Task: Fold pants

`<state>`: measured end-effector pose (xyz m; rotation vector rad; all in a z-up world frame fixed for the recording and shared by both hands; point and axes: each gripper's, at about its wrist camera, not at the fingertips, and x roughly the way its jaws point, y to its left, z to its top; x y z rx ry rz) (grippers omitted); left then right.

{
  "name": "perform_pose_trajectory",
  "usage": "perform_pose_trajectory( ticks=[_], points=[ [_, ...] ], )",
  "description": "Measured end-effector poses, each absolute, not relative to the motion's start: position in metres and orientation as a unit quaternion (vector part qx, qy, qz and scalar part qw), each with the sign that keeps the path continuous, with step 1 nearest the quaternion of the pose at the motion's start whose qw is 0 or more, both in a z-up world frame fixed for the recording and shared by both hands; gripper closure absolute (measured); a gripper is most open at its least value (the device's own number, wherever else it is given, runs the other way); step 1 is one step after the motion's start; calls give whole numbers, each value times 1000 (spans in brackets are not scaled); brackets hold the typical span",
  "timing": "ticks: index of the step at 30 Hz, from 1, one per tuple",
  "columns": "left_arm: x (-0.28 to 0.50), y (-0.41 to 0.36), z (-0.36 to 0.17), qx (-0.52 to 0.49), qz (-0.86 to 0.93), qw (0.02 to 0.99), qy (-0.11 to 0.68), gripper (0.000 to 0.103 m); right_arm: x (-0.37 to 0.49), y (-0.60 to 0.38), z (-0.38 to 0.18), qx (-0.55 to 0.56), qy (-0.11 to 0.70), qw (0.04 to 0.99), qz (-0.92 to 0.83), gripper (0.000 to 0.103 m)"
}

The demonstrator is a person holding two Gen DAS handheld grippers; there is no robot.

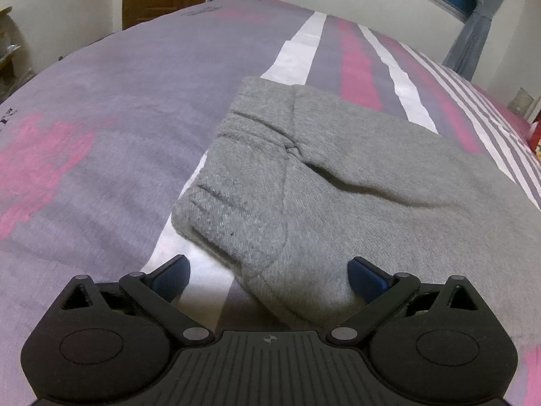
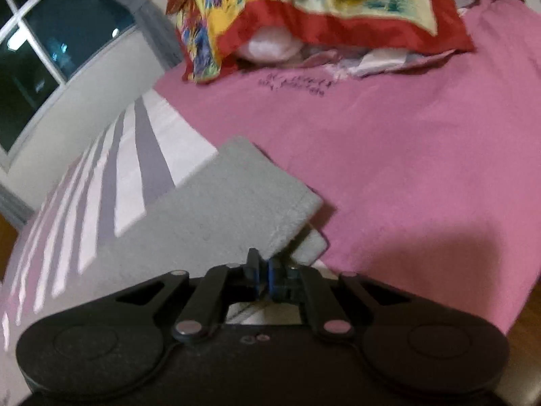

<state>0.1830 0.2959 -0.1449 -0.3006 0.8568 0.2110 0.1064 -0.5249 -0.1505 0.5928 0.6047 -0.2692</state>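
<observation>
Nearest the lens, the right gripper [image 2: 265,270] was pressed together, its blue pads pinching a corner of the soft grey knitted pants [image 2: 189,216], whose top layer was lifted slightly off the layer beneath. The left gripper [image 1: 268,270] stood spread wide, its pads on either side of the near waistband corner without pressing on it. The pants lay already doubled over on the bed [image 1: 101,118], on the purple, pink and white striped bedspread, with a pocket seam and a ridged band showing in the left wrist view.

By my judgement, a fold was part way through: one end was held and the other end not yet taken. The next move probably called for the left gripper to close on its corner so both ends could be carried over together and laid edge to edge.

Around the cloth, the bedspread was open on the far side and to the left. A red and yellow patterned pillow [image 2: 304,10] sat well apart at the head of the bed. The bed's near edge lay close below the right gripper.
</observation>
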Motion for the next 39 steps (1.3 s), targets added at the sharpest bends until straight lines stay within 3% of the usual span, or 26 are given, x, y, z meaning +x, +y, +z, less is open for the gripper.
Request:
perform_pose_trajectory(
  ticks=[4, 8, 10, 12, 13, 19, 20, 25, 27, 29, 32, 36, 39],
  points=[
    [181, 295, -145, -146, 103, 895, 410, 3, 115, -540, -166, 312, 330, 881, -137, 99],
    [178, 295, -146, -145, 101, 896, 407, 3, 104, -539, -160, 342, 311, 875, -141, 97],
    [177, 295, -146, -146, 99, 897, 406, 2, 93, -539, -154, 366, 292, 872, -142, 86],
    [177, 295, -146, -146, 100, 897, 405, 2, 78, -548, -156, 403, 272, 860, -153, 64],
    [177, 294, -147, -146, 100, 897, 405, 1, 79, -554, -159, 420, 271, 852, -156, 63],
    [176, 292, -146, -145, 104, 896, 406, 0, 107, -560, -176, 437, 310, 834, -131, 65],
    [177, 292, -146, -145, 104, 896, 408, 0, 113, -557, -173, 426, 309, 841, -126, 90],
    [180, 292, -146, -141, 103, 896, 407, 0, 106, -540, -117, 360, 204, 908, -74, 91],
    [178, 291, -147, -140, 105, 898, 404, 0, 113, -537, -125, 296, 231, 919, -122, 88],
    [176, 292, -144, -137, 102, 898, 405, 0, 134, -541, -157, 261, 337, 880, -209, 79],
    [162, 300, -131, -134, 104, 896, 410, 0, 116, -542, -151, 290, 298, 888, -199, 77],
    [136, 300, -94, -114, 148, 914, 360, 0, 95, -511, -120, 202, 256, 934, -147, 79],
    [159, 267, -70, -96, 92, 937, 323, 0, 119, -466, -109, 151, 275, 948, -62, 78]
  ],
)
